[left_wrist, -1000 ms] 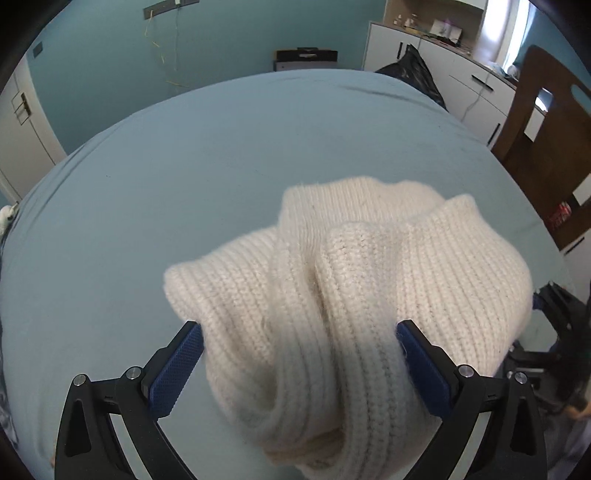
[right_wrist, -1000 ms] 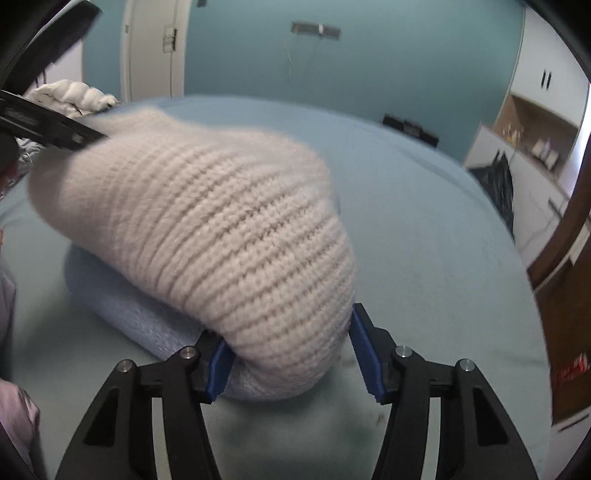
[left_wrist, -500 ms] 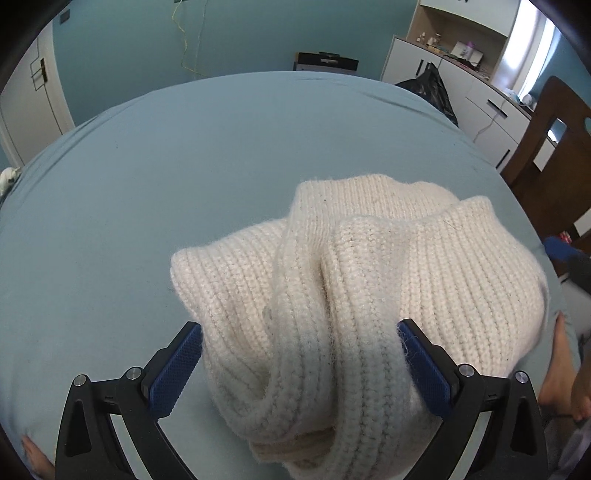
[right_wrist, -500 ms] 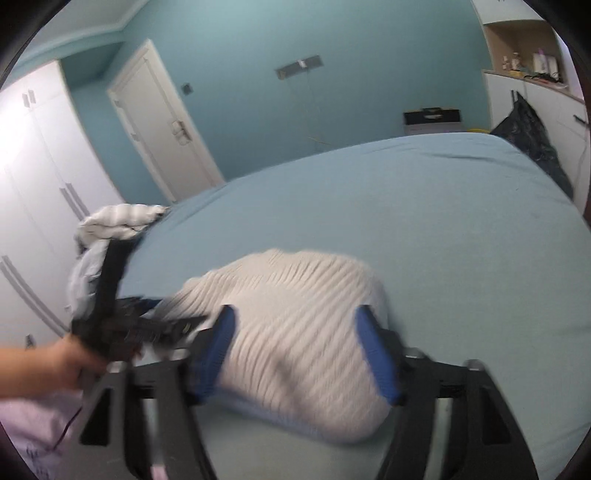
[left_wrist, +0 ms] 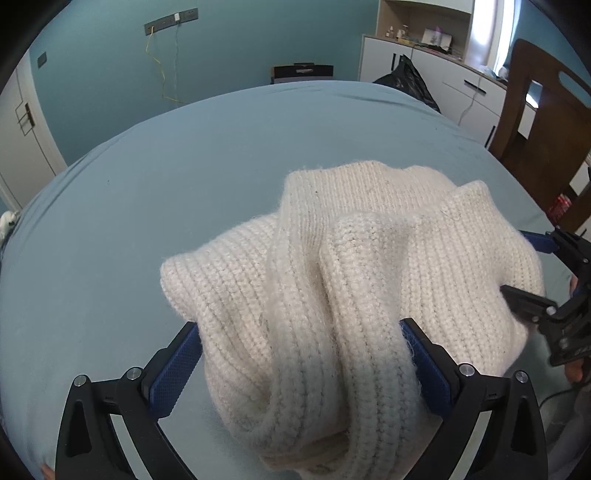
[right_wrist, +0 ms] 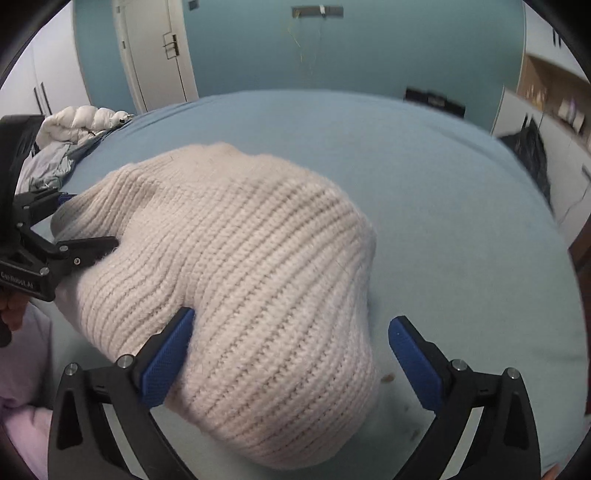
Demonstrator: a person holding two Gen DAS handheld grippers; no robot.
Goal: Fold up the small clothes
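Cream ribbed knit sweater, light blue bedsheet, blue-padded black fingers

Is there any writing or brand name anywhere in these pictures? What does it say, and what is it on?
"CenRobot.AI", as best it reads, in small pale letters on the black body of the left claw, seen at the left edge of the right wrist view.
The red can on the floor by the wooden chair: any label is too small to read.
The items on the shelf: too small and blurred to read.
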